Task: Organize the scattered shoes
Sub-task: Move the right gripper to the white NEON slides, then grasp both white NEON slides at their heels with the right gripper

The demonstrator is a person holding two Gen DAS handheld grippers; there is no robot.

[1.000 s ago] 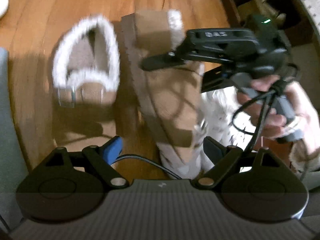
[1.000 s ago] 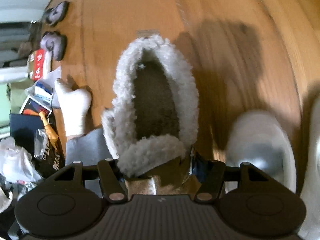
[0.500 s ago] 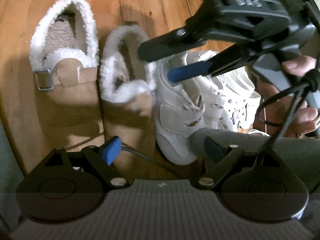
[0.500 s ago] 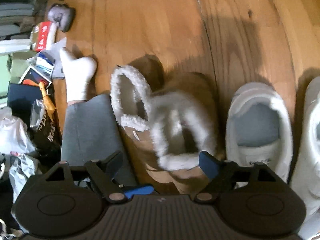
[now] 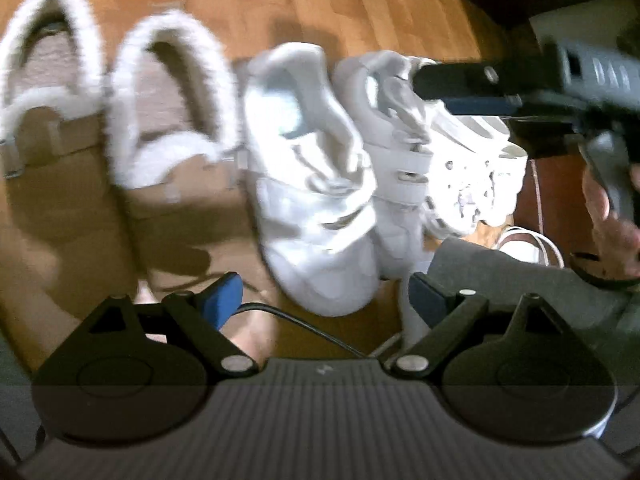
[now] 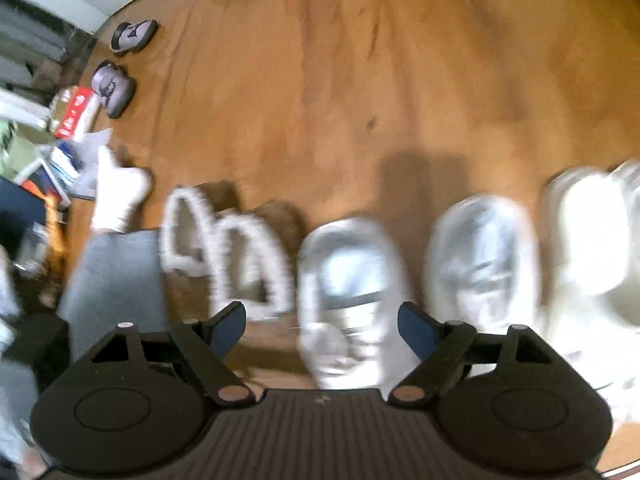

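A row of shoes stands on the wooden floor. In the left wrist view I see two tan fleece-lined slippers [image 5: 44,120] [image 5: 172,120], two white strap sneakers [image 5: 312,184] [image 5: 400,152] and a white clog [image 5: 476,176]. My left gripper [image 5: 324,300] hangs open and empty above the toe of the nearer sneaker. My right gripper [image 5: 432,94] hovers over the far sneaker and the clog. In the right wrist view the right gripper [image 6: 322,326] is open and empty, above a white sneaker [image 6: 352,288], with the slippers [image 6: 252,264] to its left.
Two small grey shoes [image 6: 134,36] [image 6: 112,94] lie far off at the upper left. A white-socked foot [image 6: 116,196] and grey trouser leg [image 6: 116,276] sit left of the slippers. Boxes and papers [image 6: 72,116] clutter the left edge. Bare floor [image 6: 360,80] stretches beyond the row.
The right gripper set the second slipper down beside its mate, opened, and drew back to the right over the white shoes. The left wrist view shifted right along the row.
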